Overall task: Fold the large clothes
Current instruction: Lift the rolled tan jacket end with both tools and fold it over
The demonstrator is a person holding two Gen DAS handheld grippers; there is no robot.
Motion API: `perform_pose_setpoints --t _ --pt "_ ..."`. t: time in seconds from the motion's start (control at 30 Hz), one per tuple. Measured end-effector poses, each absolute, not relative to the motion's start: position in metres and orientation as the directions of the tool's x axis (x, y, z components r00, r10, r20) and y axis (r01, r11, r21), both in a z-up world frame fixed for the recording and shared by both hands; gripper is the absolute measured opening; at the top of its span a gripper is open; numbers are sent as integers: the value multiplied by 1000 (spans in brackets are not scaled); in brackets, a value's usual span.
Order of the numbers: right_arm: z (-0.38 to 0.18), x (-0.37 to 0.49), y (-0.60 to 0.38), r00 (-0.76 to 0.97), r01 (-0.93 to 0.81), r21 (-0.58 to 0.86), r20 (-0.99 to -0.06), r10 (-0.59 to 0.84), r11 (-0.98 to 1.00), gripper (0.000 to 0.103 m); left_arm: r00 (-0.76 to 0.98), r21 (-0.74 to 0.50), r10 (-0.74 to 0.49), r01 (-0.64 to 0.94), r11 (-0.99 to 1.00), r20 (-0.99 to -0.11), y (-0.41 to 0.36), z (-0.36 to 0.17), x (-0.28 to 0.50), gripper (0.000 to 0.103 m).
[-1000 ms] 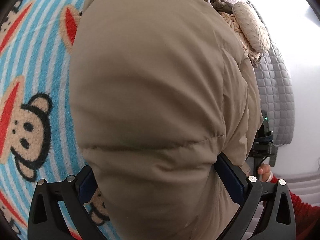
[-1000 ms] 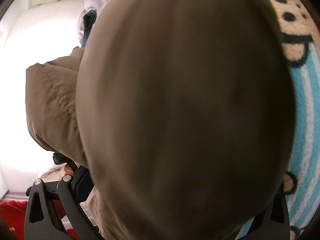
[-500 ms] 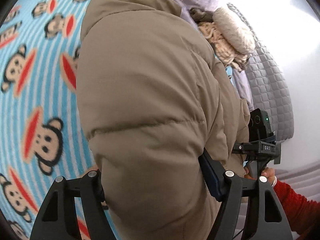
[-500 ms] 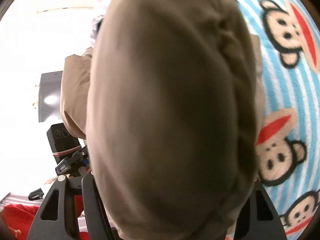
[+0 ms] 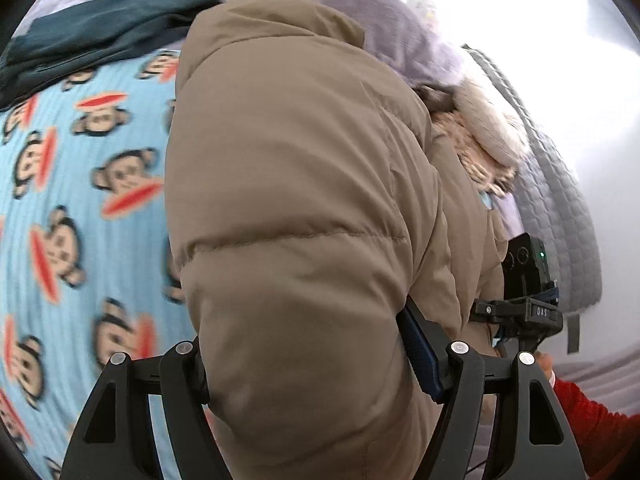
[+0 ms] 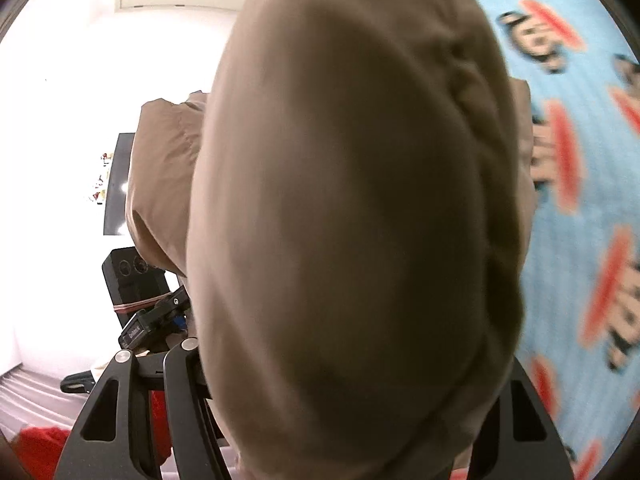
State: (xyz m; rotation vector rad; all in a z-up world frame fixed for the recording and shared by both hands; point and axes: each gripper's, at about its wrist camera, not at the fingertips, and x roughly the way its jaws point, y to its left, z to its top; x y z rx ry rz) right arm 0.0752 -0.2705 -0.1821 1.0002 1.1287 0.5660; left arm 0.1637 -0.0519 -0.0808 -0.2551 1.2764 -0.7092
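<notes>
Monkey-print bed cover (image 5: 80,240) below; I had both jaws pinching the puffy tan jacket (image 5: 300,200), bulging ahead of them. Mid-fold carry; next, lay it flat.

Each camera sits just behind its own tool, looking along the fingers and down toward the bed. Both are pressed close to the tan jacket (image 5: 304,208), which fills most of either view. They share the jacket (image 6: 352,208) and the monkey blanket (image 5: 72,208) beneath.
</notes>
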Motion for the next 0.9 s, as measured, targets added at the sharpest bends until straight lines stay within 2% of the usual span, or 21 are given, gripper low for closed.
perform_pose_setpoints --t 0.1,0.17,0.2,0.27,0.33,0.47,0.6,0.63,0.7,0.73,0.77,0.9 --pt "-202 97 -247 339 114 868 -491 803 483 68 125 -525 -579 300 796 -806 -25 -108 193 77" --pt "-222 107 -237 327 157 851 -523 787 501 71 126 -508 -554 271 817 -823 -16 -131 205 83" --pt "-231 110 -234 322 180 838 -544 775 514 73 124 -503 -540 241 830 -832 -10 -149 213 86" --pt "-248 110 -231 325 228 825 -565 758 518 86 133 -537 -564 194 821 -815 0 -167 219 92" --pt "-253 102 -231 323 249 818 -575 752 519 88 143 -559 -584 180 809 -799 7 -174 218 92" --pt "-218 83 -241 305 237 737 -675 672 632 88 187 -484 -520 207 850 -833 10 -161 213 92" --pt "-163 37 -267 399 219 622 -760 513 752 88 296 -357 -414 227 906 -861 22 -130 205 92" --pt "-149 34 -272 422 212 612 -760 494 762 84 332 -336 -401 237 912 -854 23 -120 202 92" --pt "-125 16 -275 464 179 607 -746 477 774 65 403 -286 -376 266 921 -835 25 -98 199 92" --pt "-107 17 -264 476 157 608 -737 480 778 43 424 -267 -369 281 922 -827 23 -91 202 92" --pt "-102 37 -264 479 140 604 -735 480 785 27 437 -251 -364 295 922 -822 21 -85 207 92" --pt "-78 88 -213 428 -5 548 -755 497 837 25 425 -240 -365 319 917 -829 -2 -83 226 92"
